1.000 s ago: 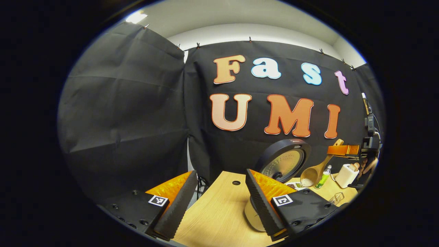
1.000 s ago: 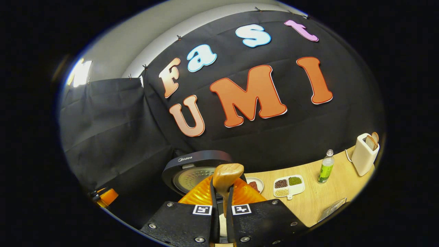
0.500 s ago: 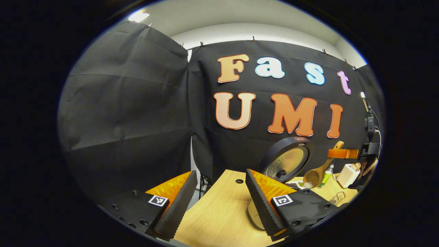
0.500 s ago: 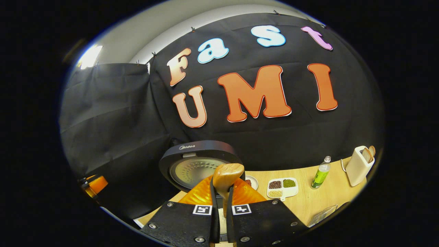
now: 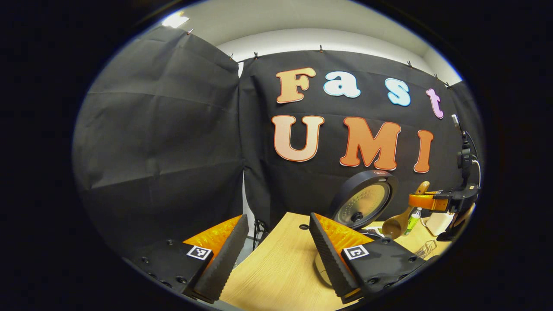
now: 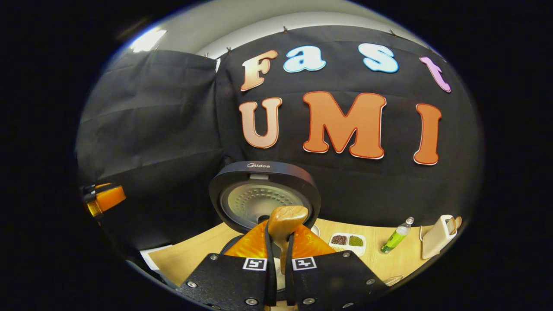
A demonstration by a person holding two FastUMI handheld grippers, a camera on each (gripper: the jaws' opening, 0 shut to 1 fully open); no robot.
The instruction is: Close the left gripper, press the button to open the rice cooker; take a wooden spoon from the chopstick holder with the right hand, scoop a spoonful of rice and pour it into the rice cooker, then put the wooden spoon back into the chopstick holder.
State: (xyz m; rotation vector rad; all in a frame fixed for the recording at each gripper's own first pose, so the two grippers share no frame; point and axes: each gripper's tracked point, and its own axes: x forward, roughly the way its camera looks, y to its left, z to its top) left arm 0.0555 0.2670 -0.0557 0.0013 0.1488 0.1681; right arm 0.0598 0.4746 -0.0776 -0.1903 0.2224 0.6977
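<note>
1. I am tipping the wooden spoon [image 5: 399, 220] near the open rice cooker [image 6: 264, 196], so my main worry is spillage: the bowl sits at the lower right of the left gripper view, apparently just above the pot, and if it is off the pot's mouth, grains will scatter over the wooden table [image 5: 276, 268]. I cannot see any rice in the bowl from here, so I judge the pour to be under way or nearly finished.
2. A second risk is the handle rotating in my grip: the spoon is being held high on its stem, and a twist could swing the bowl against the raised lid.
3. On the way back, the green bottle [image 6: 394, 237], the sectioned bean dish [image 6: 347, 241] and the toaster [image 6: 437, 236], all at the lower right of the right gripper view, are standing close to my likely path and could be knocked.
4. The right gripper [image 6: 276, 255] is clamping the spoon's handle, its fingers pressed nearly together, the handle's knob poking up between them at lower centre.
5. The left gripper [image 5: 276, 246] is hanging wide apart at the bottom of its own view, gripping nothing, hovering above the table's left end.
</note>
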